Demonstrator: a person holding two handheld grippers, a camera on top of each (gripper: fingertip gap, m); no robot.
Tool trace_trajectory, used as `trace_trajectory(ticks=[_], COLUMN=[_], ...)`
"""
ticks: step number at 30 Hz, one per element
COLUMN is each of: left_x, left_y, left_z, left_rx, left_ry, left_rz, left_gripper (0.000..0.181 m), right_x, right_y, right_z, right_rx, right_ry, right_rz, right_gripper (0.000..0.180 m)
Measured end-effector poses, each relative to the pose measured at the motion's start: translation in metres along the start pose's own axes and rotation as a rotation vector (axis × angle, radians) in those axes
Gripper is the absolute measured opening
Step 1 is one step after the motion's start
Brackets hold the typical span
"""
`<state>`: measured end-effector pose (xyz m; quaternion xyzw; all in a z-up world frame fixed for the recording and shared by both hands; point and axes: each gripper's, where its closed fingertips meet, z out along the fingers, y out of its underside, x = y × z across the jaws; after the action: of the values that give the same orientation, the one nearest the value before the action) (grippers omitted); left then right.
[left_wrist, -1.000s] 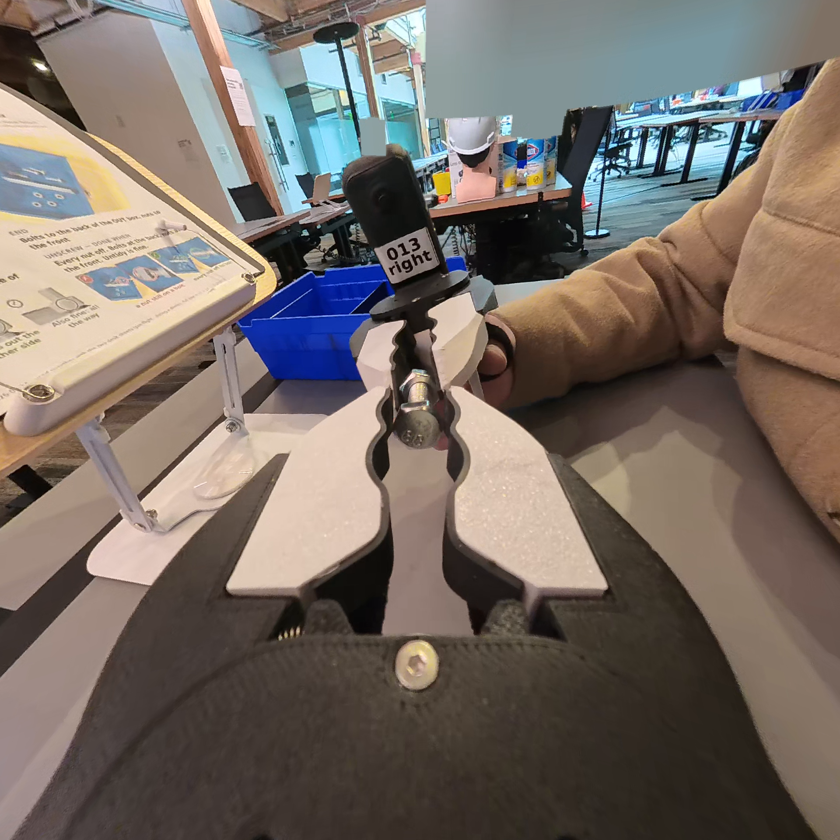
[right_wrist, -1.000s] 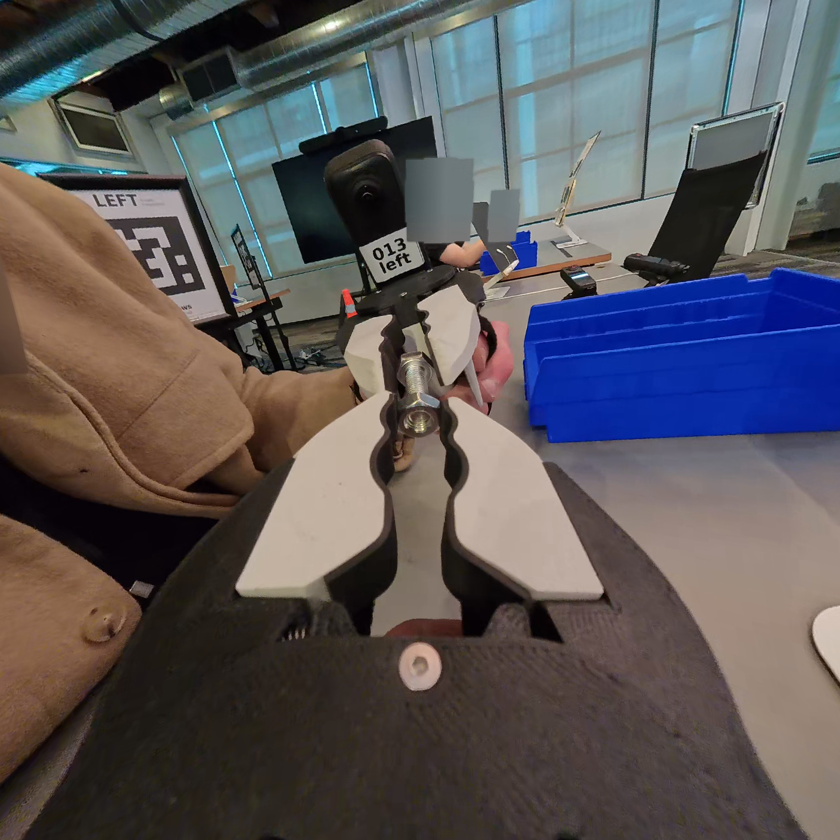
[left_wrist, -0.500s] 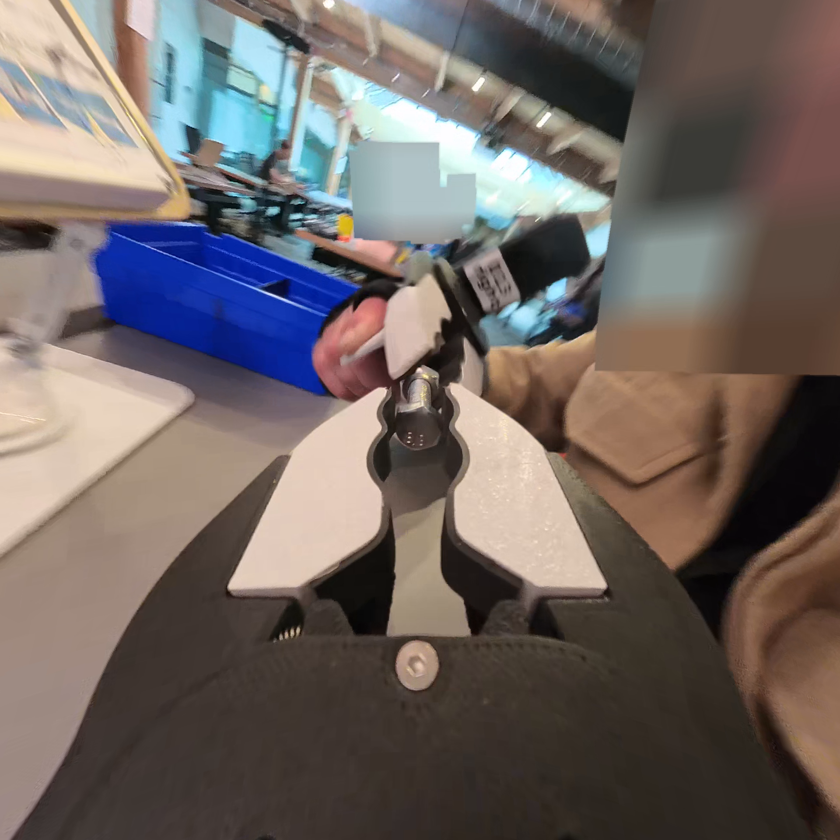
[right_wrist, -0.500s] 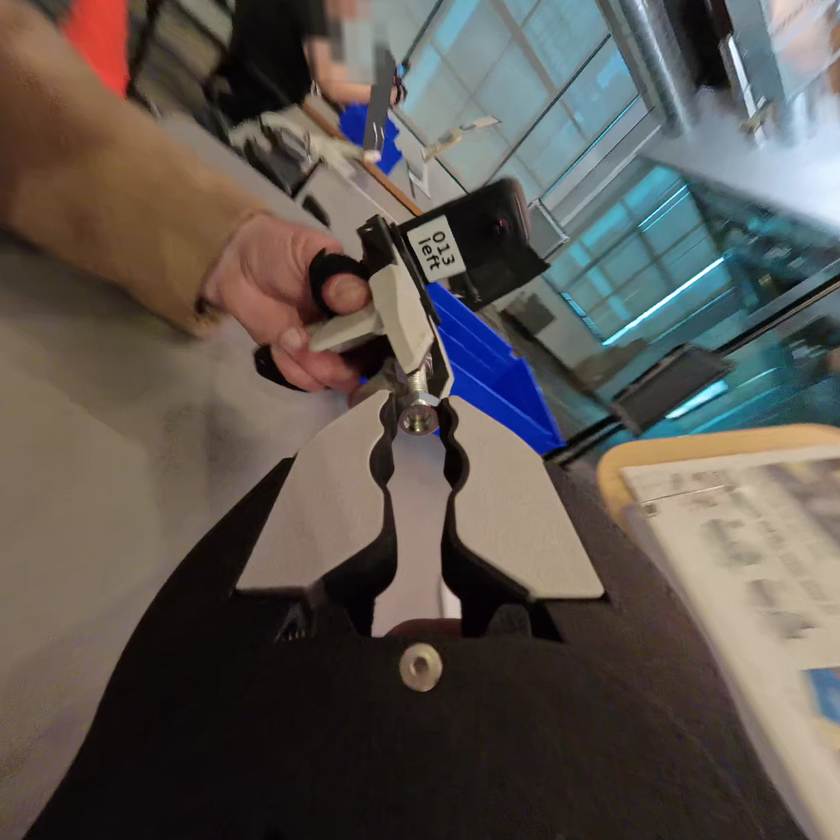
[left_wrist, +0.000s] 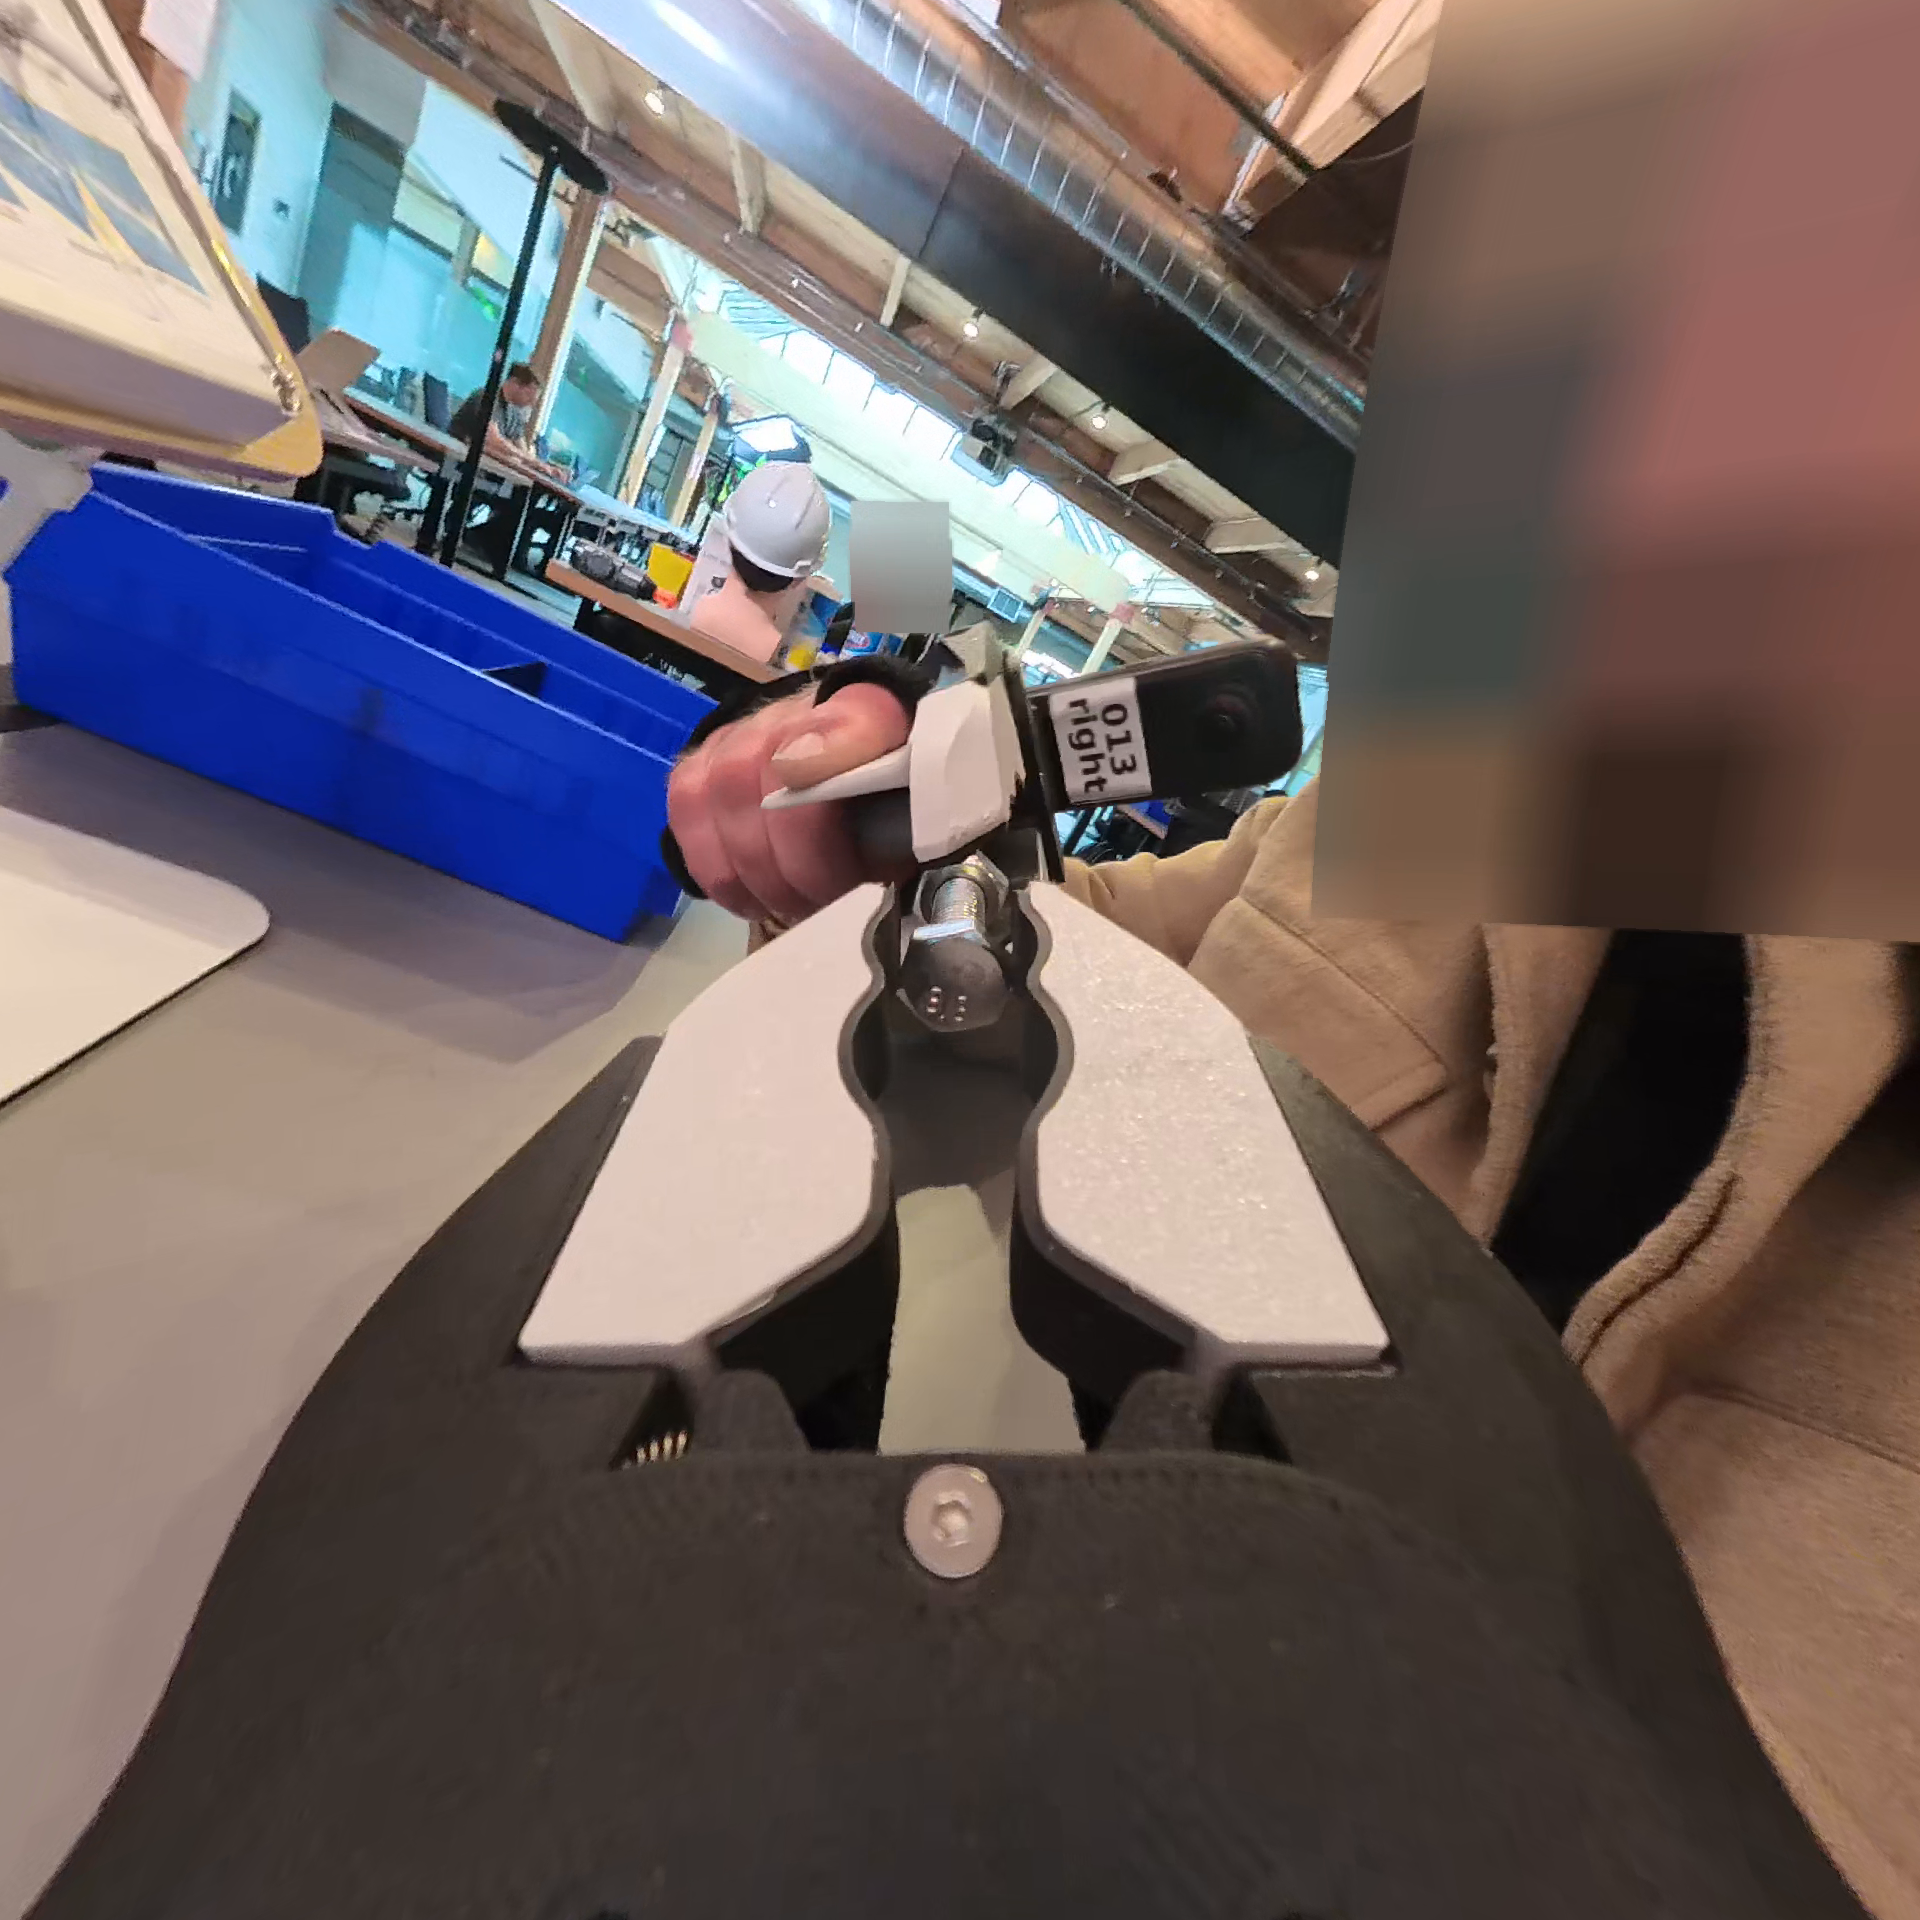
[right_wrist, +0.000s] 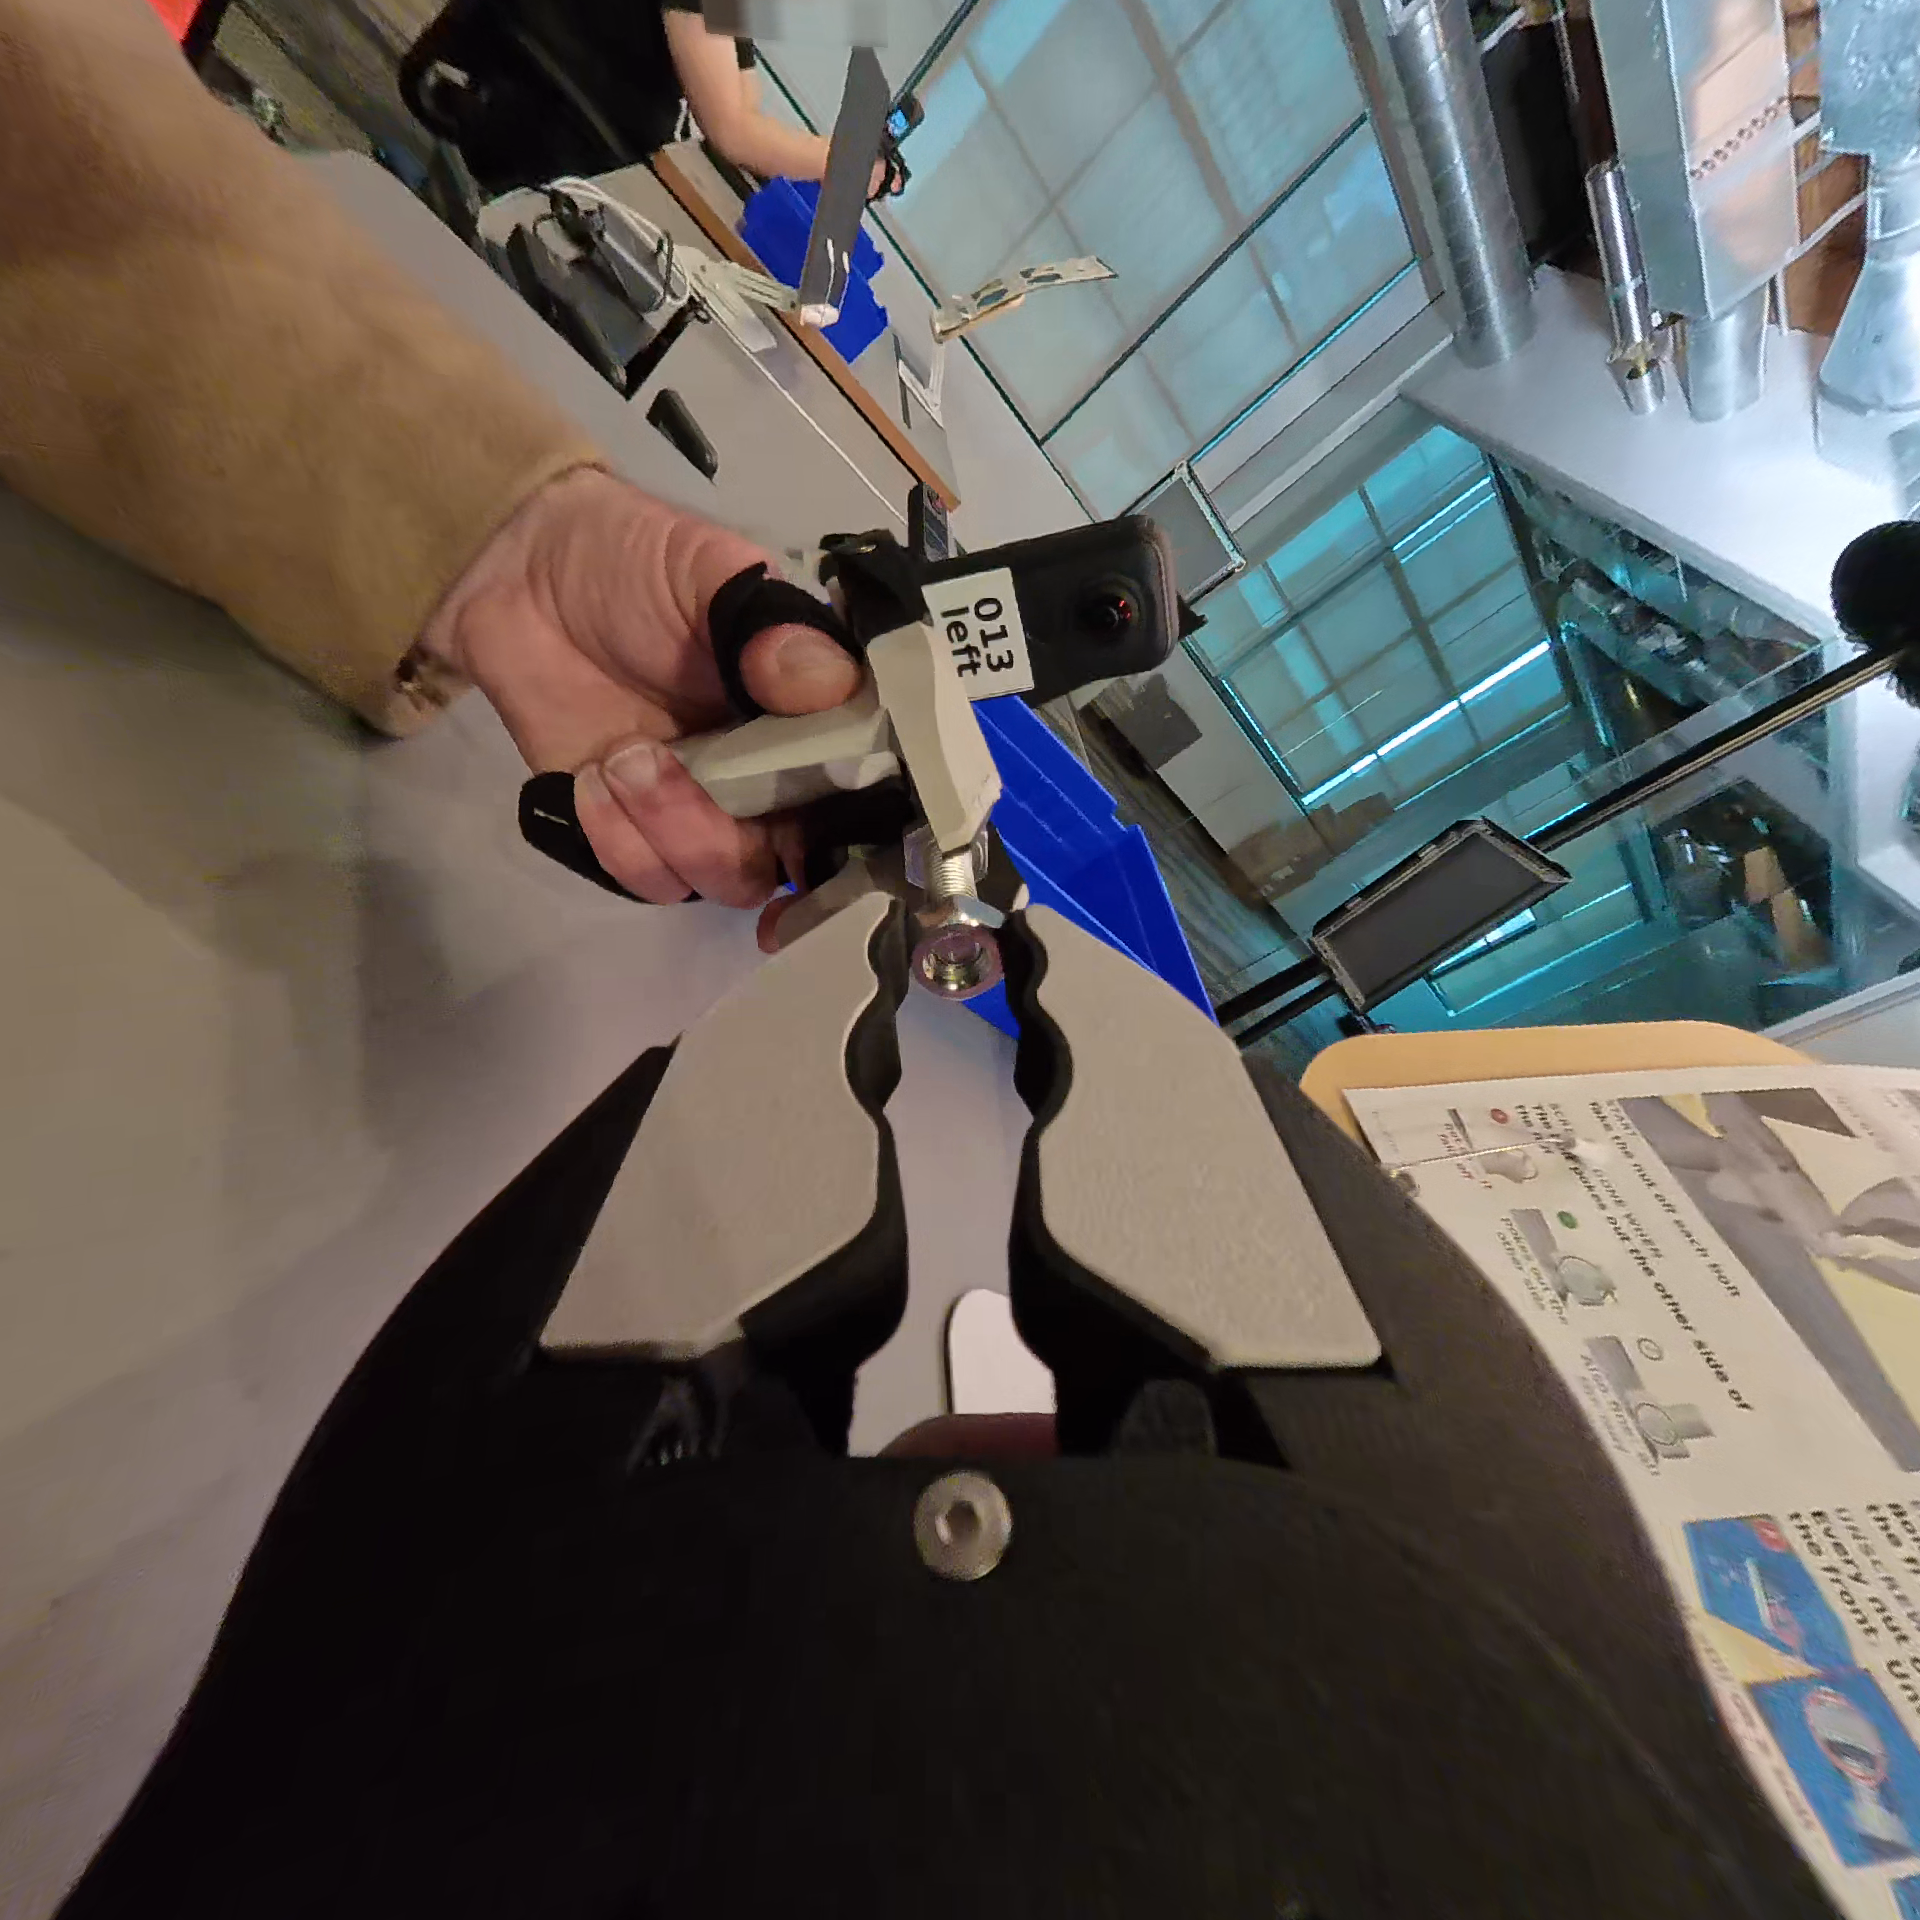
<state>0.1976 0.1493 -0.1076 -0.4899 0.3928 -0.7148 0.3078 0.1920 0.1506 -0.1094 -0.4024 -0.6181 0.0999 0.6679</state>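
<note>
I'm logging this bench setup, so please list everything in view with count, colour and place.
bolt: one, silver, hex head clamped in the left gripper's fingers, shaft pointing toward the right gripper
nut: one, silver, on the bolt's far end, between the right gripper's fingers
bin: one, blue, on the table past the grippers
table: one, grey, under everything
instruction board: one, printed sheet on a wood-edged panel, raised on a stand beside the bin
stand base: one, white plate, flat on the table
hard hat: one, white, on a far desk
left gripper: one, black body, pale fingers, shut on the bolt
right gripper: one, same build, shut on the nut
hand: two, one gripping each handle, tan sleeves
</note>
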Motion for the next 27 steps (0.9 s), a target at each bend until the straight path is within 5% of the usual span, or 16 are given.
trace_trajectory(ticks=[13, 18, 27], left_x=[0.0011, -0.004, -0.0029], left_y=[-0.0018, 0.002, 0.0008], left_z=[0.0023, 0.0022, 0.0015], left_rx=[0.009, -0.06, -0.148], left_ry=[-0.003, -0.102, -0.251], left_rz=[0.037, 0.183, 0.496], left_gripper=[0.031, 0.04, 0.028], right_x=[0.001, 0.0069, 0.0072], right_y=[-0.0002, 0.0012, 0.0005], right_z=[0.0007, -0.0011, -0.0025], right_rx=[0.032, 0.095, 0.244], right_ry=[-0.001, -0.042, -0.175], right_rz=[0.092, 0.315, 0.736], right_gripper=[0.018, 0.018, 0.018])
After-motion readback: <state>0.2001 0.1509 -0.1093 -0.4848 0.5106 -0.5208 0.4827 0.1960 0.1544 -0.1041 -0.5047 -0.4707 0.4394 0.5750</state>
